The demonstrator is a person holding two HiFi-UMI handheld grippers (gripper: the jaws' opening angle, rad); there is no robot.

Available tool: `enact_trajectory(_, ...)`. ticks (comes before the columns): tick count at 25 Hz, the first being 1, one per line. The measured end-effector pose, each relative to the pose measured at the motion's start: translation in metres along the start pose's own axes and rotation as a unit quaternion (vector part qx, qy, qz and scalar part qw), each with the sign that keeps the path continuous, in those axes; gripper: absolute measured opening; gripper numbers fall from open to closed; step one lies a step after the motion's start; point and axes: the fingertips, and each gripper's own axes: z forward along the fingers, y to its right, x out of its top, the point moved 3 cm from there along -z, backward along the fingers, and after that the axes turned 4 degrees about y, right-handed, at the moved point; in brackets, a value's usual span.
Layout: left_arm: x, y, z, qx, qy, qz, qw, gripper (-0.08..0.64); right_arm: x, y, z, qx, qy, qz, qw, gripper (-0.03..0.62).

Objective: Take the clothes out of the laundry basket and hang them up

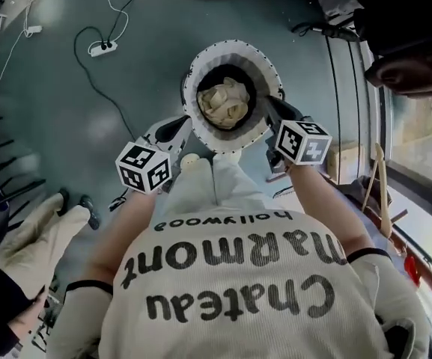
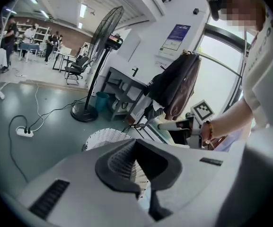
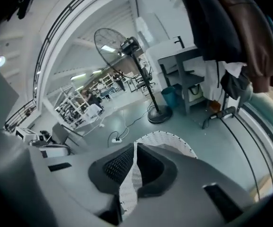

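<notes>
Left gripper (image 2: 135,143): jaws closed together, nothing held; the basket's white weave shows through the slit between them. Right gripper (image 3: 135,148): likewise closed and empty. The two sit close to the rim of the laundry basket (image 1: 264,60), one on either side; contact cannot be confirmed. Basket: round, white woven wall, dark inside, standing on the floor (image 1: 88,111). Contents: crumpled beige clothes (image 1: 224,102), bunched in the middle.

1. A large open workshop or lab hall; grey painted floor (image 1: 58,103) with a power strip (image 1: 102,48) and loose cables (image 1: 88,81)
2. Far left: office chairs (image 2: 77,67), white shelving racks (image 3: 74,100) and several people (image 2: 51,40) under ceiling strip lights (image 2: 83,9)
3. A tall pedestal fan (image 2: 107,32) stands near the window (image 1: 418,137)
</notes>
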Motion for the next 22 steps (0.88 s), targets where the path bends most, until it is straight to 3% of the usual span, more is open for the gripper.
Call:
enact_trajectory(4, -0.018, 0.003, 0.016, 0.009, -0.012, 0.020, 0.9997, 0.008, 0.000, 0.010, 0.043, 0.025, -0.029, -0.038, 0.999, 0.043)
enact_trajectory(8, -0.047, -0.008, 0.038, 0.030, -0.011, -0.021, 0.9993, 0.008, -0.037, 0.024, 0.080, 0.041, -0.076, -0.056, 0.995, 0.043)
enact_trajectory(12, -0.081, -0.023, 0.062, 0.014, -0.020, -0.033, 0.9992, 0.008, -0.091, 0.036, 0.111, 0.045, -0.114, -0.058, 0.991, 0.043)
enact_trajectory(18, -0.125, -0.056, 0.085, -0.001, -0.007, -0.029, 0.9996, 0.008, -0.170, 0.046, 0.155, 0.029, -0.131, -0.037, 0.990, 0.043)
enact_trajectory(22, -0.133, -0.072, 0.093, -0.012, 0.016, 0.012, 0.9997, 0.008, -0.199, 0.055, 0.190, -0.012, -0.102, 0.044, 0.994, 0.044)
